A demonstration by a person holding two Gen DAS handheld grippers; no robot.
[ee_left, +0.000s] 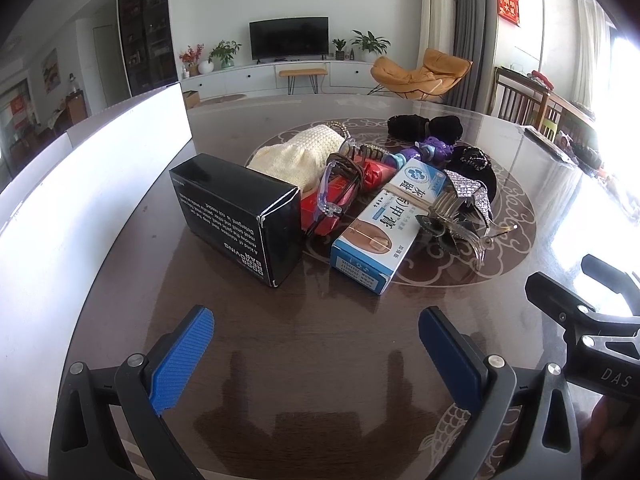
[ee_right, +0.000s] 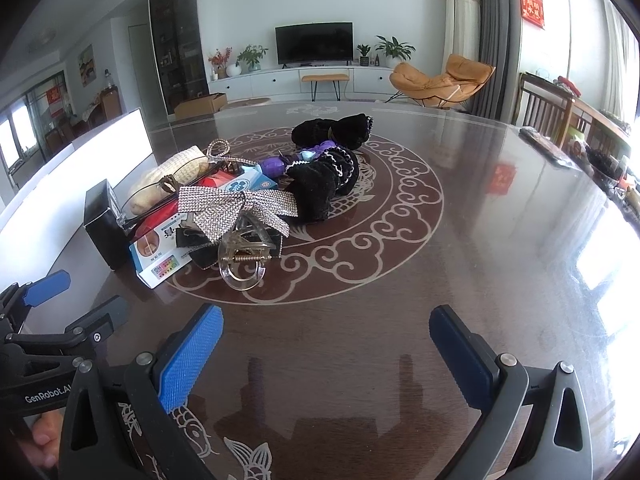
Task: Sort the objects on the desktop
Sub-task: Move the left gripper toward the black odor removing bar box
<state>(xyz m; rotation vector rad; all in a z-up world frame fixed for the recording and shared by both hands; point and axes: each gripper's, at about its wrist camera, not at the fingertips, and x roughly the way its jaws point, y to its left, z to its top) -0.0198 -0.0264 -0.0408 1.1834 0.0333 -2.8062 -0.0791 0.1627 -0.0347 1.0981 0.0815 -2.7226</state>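
Our left hand-held gripper [ee_left: 316, 356] gapes wide with nothing between its blue pads, low over the counter [ee_left: 340, 320]; our right hand-held gripper [ee_right: 326, 360] is likewise spread and empty. Ahead of the left one and slightly to its left lies the black box [ee_left: 240, 216], with the blue-and-white carton [ee_left: 384, 232] straight ahead. Ahead-left of the right one sits the clear hair claw [ee_right: 244, 260], with the rhinestone bow [ee_right: 236, 208] just beyond it.

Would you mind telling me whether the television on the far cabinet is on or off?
Off, it appears: the television screen is uniformly dark in both views, showing no picture.
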